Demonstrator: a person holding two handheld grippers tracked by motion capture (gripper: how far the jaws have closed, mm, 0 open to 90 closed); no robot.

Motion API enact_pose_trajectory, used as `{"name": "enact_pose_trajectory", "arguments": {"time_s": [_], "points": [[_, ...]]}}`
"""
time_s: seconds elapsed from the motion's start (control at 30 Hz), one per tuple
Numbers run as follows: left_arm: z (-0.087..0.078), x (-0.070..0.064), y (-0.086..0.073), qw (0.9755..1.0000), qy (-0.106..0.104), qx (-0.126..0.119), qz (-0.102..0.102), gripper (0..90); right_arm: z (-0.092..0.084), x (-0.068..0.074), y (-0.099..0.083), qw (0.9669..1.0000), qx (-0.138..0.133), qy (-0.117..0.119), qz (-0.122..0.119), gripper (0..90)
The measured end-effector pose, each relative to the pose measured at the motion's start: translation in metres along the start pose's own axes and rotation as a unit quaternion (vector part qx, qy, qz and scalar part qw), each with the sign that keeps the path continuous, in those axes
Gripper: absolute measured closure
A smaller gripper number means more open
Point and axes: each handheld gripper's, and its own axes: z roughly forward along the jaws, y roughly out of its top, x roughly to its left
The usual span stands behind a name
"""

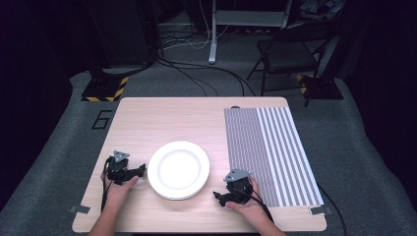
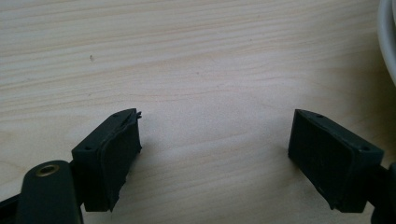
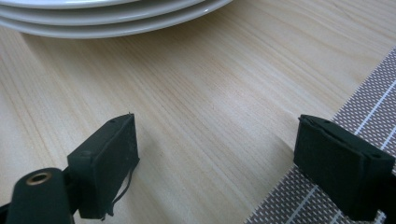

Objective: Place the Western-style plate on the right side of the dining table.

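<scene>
A stack of white plates [image 1: 178, 169] sits on the wooden table [image 1: 162, 118], a little left of middle. My left gripper [image 1: 142, 170] rests on the table just left of the stack and points at its rim. In the left gripper view its jaws [image 2: 215, 154] stand open over bare wood, with the plate rim [image 2: 388, 42] at the right edge. My right gripper [image 1: 218, 197] lies to the front right of the plates, at the edge of a grey striped placemat [image 1: 268, 152]. Its jaws [image 3: 217, 163] are open and hold nothing, with the plates [image 3: 107, 18] beyond them and the placemat [image 3: 369, 107] under the right jaw.
The placemat covers the right third of the table. Tape tabs [image 1: 79, 209] mark the front corners. Beyond the table stand a folding chair [image 1: 290, 49], a stand base with yellow-black stripes [image 1: 104, 91] and cables [image 1: 196, 73] on the grey floor.
</scene>
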Motion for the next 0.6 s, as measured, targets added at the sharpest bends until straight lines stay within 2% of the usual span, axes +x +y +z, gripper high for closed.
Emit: {"name": "enact_pose_trajectory", "arguments": {"time_s": [0.6], "points": [[0.0002, -0.0005, -0.0002, 1.0, -0.001, 0.0, 0.001, 15.5, 0.0003, 0.0003, 0.0003, 1.0, 0.001, -0.001, 0.001, 12.9]]}}
